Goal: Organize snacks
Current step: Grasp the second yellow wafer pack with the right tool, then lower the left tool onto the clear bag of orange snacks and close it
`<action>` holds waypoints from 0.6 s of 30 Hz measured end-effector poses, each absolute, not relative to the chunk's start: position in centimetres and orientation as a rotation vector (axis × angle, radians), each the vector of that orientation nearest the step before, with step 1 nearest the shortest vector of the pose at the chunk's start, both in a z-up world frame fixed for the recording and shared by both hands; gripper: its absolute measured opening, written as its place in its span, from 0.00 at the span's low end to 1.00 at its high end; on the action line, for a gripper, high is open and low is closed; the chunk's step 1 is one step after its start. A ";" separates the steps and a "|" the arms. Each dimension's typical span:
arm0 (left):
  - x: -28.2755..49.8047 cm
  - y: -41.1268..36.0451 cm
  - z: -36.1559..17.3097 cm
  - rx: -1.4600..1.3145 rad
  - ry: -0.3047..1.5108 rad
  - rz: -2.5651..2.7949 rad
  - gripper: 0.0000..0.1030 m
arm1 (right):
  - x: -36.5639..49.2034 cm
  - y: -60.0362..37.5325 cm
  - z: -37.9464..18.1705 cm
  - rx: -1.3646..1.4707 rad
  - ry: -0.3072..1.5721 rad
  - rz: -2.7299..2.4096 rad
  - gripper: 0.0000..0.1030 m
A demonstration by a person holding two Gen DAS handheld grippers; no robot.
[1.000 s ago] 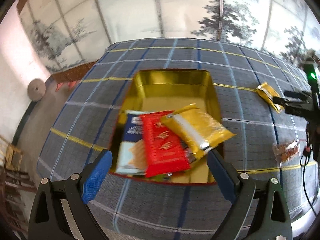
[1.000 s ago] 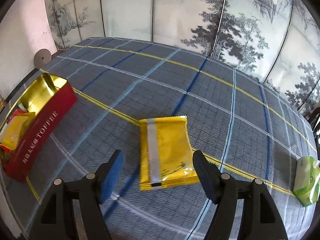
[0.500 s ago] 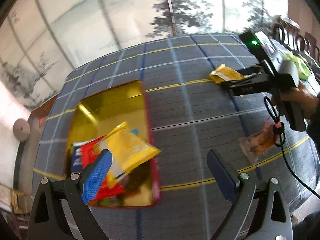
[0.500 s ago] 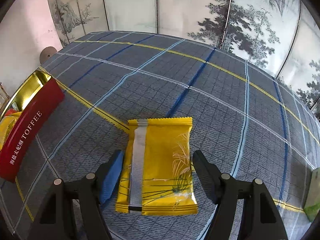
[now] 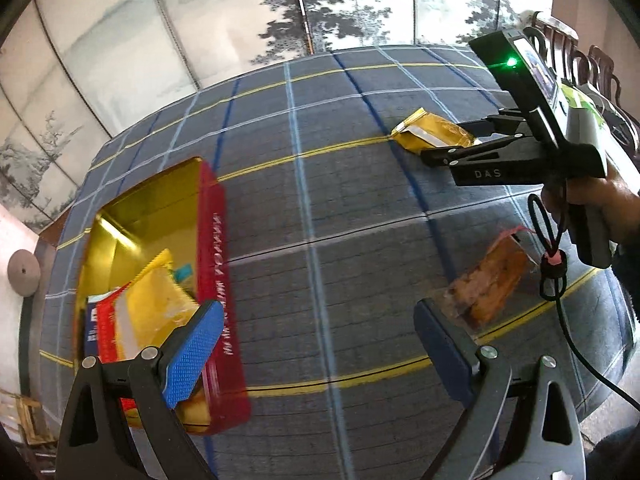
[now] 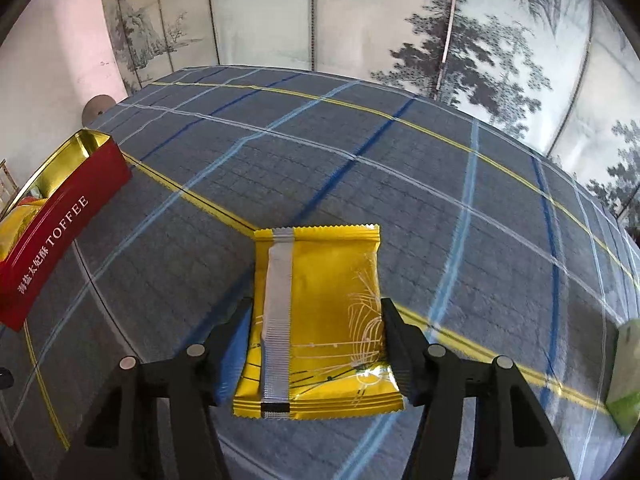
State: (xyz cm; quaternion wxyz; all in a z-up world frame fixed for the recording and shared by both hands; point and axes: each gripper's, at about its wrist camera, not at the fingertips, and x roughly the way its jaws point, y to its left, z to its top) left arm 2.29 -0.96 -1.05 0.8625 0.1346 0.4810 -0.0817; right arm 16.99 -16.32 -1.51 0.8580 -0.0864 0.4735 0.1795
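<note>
A red toffee tin (image 5: pixel 218 280) with a gold inside lies open on the plaid cloth and holds several snack packets, a yellow one (image 5: pixel 154 300) on top. It also shows in the right wrist view (image 6: pixel 60 220). My left gripper (image 5: pixel 316 344) is open and empty over the cloth to the right of the tin. My right gripper (image 6: pixel 316 332) is open, its fingers on either side of a yellow snack packet (image 6: pixel 320 320) that lies flat on the cloth. That packet also shows in the left wrist view (image 5: pixel 434 134).
A clear packet of brown snacks (image 5: pixel 488 280) lies near my left gripper's right finger. A green packet (image 6: pixel 624 372) lies at the right edge of the cloth. A painted folding screen (image 6: pixel 360 20) stands behind the table.
My left gripper has swung right, away from above the tin toward the clear packet. My right gripper has moved forward so the yellow packet now lies between its fingers.
</note>
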 end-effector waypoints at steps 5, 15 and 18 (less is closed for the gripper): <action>1.9 -2.1 -1.4 0.284 1.008 -0.208 0.92 | 15.5 -18.8 -1.5 -0.156 0.996 0.325 0.59; 1.8 -4.5 -2.4 0.331 0.976 -0.281 0.92 | 11.9 -23.5 -1.3 -0.109 0.993 0.220 0.59; 1.9 -5.1 -2.5 0.351 0.967 -0.308 0.92 | 10.5 -25.1 -1.3 -0.089 0.983 0.183 0.59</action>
